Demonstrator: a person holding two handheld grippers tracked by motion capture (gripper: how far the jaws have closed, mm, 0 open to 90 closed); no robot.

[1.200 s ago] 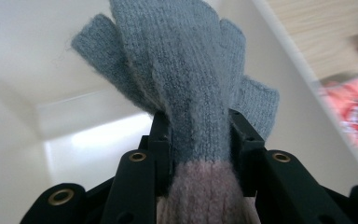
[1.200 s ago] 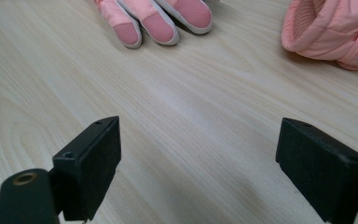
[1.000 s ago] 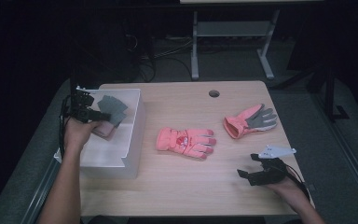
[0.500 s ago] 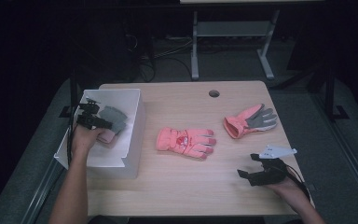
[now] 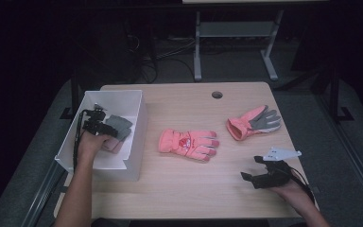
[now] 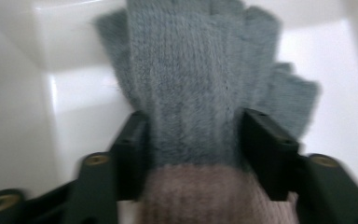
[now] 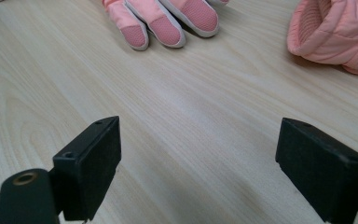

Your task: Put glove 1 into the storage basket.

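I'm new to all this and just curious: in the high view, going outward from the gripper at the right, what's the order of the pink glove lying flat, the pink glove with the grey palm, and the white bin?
From the right gripper:
1. Pink glove with the grey palm, just beyond it, toward the table's far edge.
2. Pink glove lying flat, at the table's middle; fairly close to the first.
3. White bin, at the far left end.

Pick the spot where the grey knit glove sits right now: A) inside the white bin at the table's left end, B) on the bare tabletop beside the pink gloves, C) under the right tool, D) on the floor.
A: the high view shows the grey knit glove down inside the white bin, with the left tool at it, its jaws having just been opening around the glove.
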